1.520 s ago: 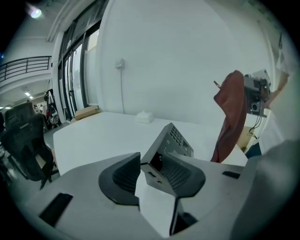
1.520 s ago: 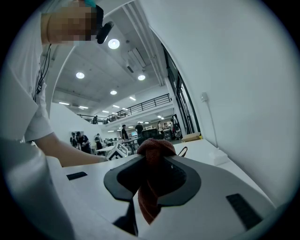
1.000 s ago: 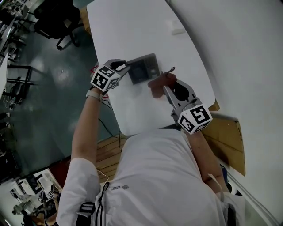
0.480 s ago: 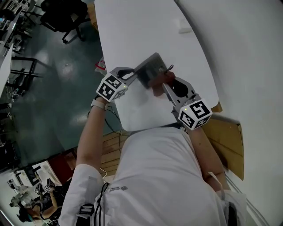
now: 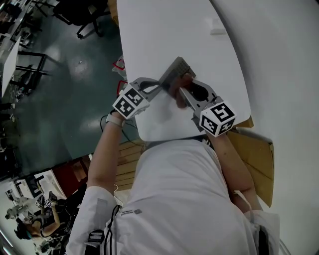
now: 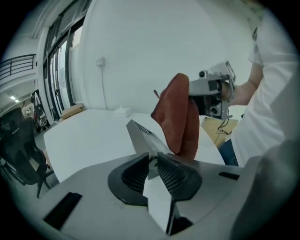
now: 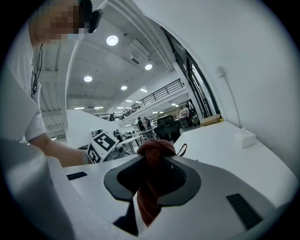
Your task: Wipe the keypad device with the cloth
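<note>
The grey keypad device (image 5: 175,71) is off the white table (image 5: 159,30) and tilted up on edge. My left gripper (image 5: 160,85) is shut on its near edge; its jaws have just been closing with the device (image 6: 140,135) between the pads. My right gripper (image 5: 183,92) is shut on a reddish-brown cloth (image 5: 180,85), bunched against the device's right side. In the left gripper view the cloth (image 6: 176,112) hangs just past the device, with the right gripper (image 6: 213,91) behind it. In the right gripper view the cloth (image 7: 152,154) fills the jaws and hides the device.
A small white box (image 5: 217,31) lies far back on the table. The table's rounded near edge runs just below the grippers, with floor and an office chair (image 5: 89,15) to the left. A flat brown cardboard sheet (image 5: 256,164) lies at the right. The person's torso fills the lower frame.
The device lay flat on the table a second ago; it is now lifted and tilted in the left gripper. The right gripper has brought the cloth against it.
</note>
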`<move>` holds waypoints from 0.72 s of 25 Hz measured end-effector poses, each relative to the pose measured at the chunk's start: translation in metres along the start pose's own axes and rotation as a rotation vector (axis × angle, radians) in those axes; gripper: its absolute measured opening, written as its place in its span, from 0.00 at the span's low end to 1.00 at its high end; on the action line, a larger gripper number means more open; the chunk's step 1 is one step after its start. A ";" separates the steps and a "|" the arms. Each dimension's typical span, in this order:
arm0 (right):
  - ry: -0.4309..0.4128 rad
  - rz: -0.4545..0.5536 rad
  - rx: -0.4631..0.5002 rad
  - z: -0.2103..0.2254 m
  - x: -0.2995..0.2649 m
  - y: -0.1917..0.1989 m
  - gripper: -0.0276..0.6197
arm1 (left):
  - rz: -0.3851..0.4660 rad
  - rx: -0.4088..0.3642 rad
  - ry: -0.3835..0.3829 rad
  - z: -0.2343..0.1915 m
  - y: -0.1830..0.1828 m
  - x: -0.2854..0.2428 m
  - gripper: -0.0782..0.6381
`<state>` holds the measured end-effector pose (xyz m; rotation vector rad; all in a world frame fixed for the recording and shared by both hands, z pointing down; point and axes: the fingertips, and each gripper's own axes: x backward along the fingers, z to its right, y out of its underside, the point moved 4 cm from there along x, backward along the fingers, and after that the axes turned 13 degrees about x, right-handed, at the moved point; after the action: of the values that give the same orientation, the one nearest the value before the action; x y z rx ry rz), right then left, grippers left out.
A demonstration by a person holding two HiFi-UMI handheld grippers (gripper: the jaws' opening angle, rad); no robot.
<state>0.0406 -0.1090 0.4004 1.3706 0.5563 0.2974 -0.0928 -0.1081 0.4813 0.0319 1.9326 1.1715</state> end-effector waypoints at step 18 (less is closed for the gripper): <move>-0.064 -0.086 -0.081 0.005 -0.062 0.050 0.17 | -0.072 -0.143 0.123 -0.007 0.007 -0.015 0.38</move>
<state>-0.0029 -0.1353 0.4617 1.2697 0.5427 0.2034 -0.0905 -0.1155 0.4974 -0.1881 1.9339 1.2859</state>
